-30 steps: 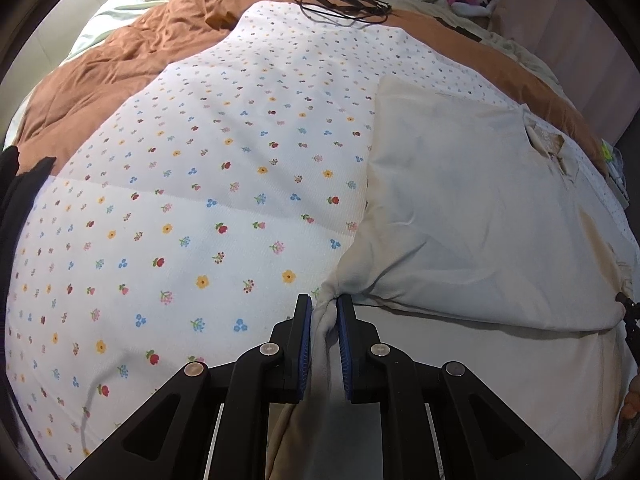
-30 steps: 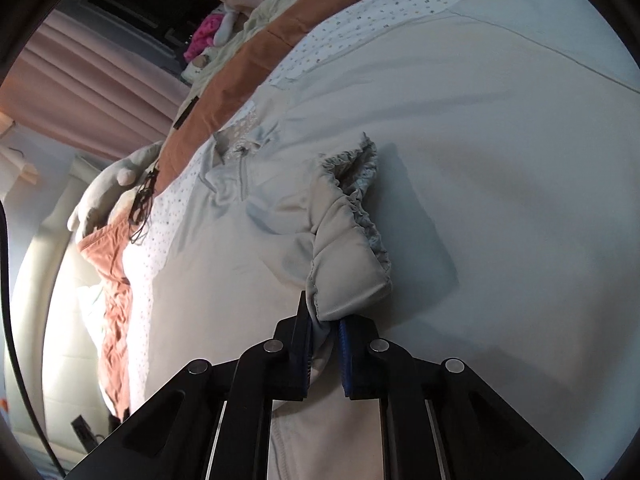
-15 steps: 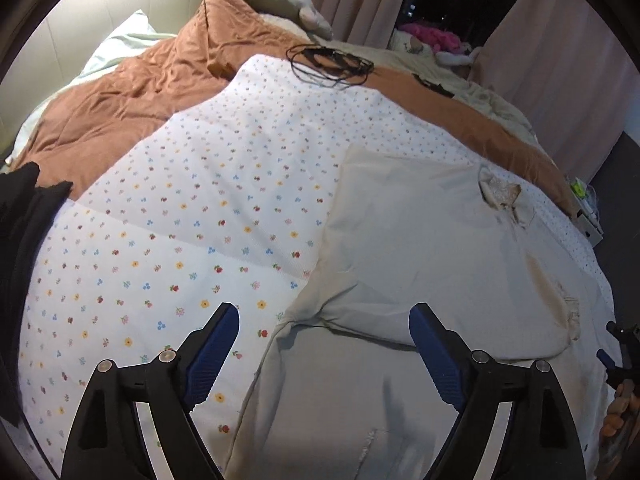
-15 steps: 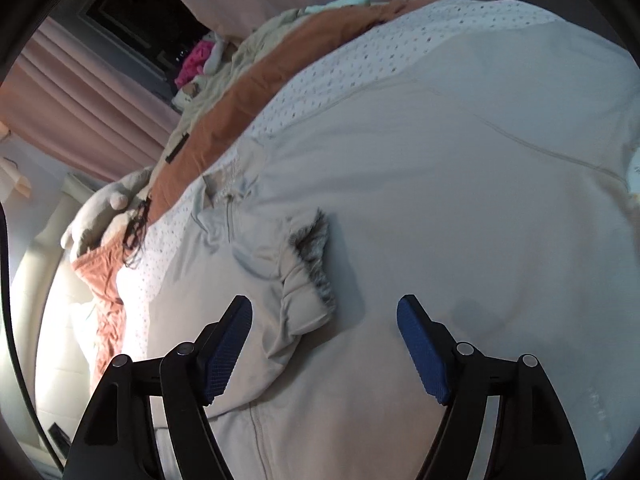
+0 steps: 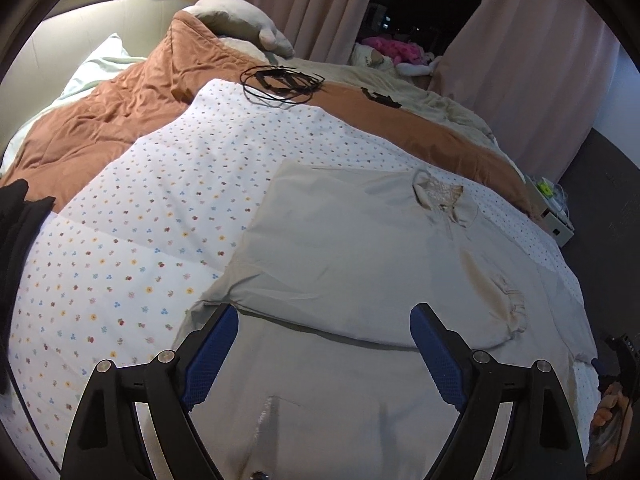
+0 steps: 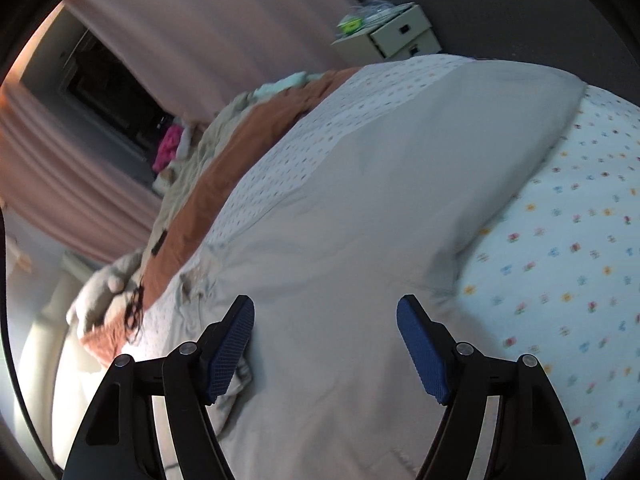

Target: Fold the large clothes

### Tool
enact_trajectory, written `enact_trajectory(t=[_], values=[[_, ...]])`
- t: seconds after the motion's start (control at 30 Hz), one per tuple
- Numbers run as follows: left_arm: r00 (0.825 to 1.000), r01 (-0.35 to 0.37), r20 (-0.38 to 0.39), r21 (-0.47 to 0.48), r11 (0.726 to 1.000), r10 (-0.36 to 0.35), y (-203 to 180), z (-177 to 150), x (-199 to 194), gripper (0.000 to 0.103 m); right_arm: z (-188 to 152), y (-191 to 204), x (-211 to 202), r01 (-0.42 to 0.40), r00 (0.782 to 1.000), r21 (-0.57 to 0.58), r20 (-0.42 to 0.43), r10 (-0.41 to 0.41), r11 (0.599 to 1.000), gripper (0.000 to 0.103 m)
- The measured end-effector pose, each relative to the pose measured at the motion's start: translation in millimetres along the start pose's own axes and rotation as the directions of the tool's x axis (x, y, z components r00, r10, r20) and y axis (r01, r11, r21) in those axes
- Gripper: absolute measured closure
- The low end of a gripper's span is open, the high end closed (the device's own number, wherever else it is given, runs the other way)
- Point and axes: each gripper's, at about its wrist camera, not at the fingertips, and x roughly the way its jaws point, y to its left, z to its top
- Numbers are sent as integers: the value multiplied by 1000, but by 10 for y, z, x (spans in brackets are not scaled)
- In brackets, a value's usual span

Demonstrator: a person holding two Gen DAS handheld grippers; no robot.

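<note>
- Beige garment [image 5: 340,248] lies flat on the floral bed [image 5: 132,216], sleeve folded in.
- Left gripper [image 5: 324,344] and right gripper [image 6: 325,344]: fingers spread wide, empty.
- Soft, limp, light; we'd pinch hem corners at 6 o'clock.

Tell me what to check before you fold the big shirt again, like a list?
1. Left gripper open and holding nothing: ok.
2. Right gripper open and holding nothing: ok.
3. Left side of the shirt folded over onto its middle, lying flat: ok.
4. Sleeve cuff resting on top of the shirt, not hanging off: ok.
5. Bottom of the shirt smooth before the next fold: cannot tell, it runs below both views.
6. Black cable well away from the shirt on the flowered sheet: ok.
</note>
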Motion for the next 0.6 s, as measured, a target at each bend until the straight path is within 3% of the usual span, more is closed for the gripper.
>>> enact_trajectory(t=[0.17, 0.3, 0.6], values=[[1000, -2, 5, 52, 999, 1, -322, -97, 78, 14, 200, -399, -194, 5, 998, 46, 67, -9, 999, 31], [1000, -13, 18, 101, 995, 11, -500, -136, 156, 14, 374, -742, -175, -9, 998, 117, 69, 1, 993, 40], [998, -52, -20, 137, 989, 55, -577, -271, 624, 14, 945, -1207, -289, 114, 991, 16, 74, -115, 993, 42]])
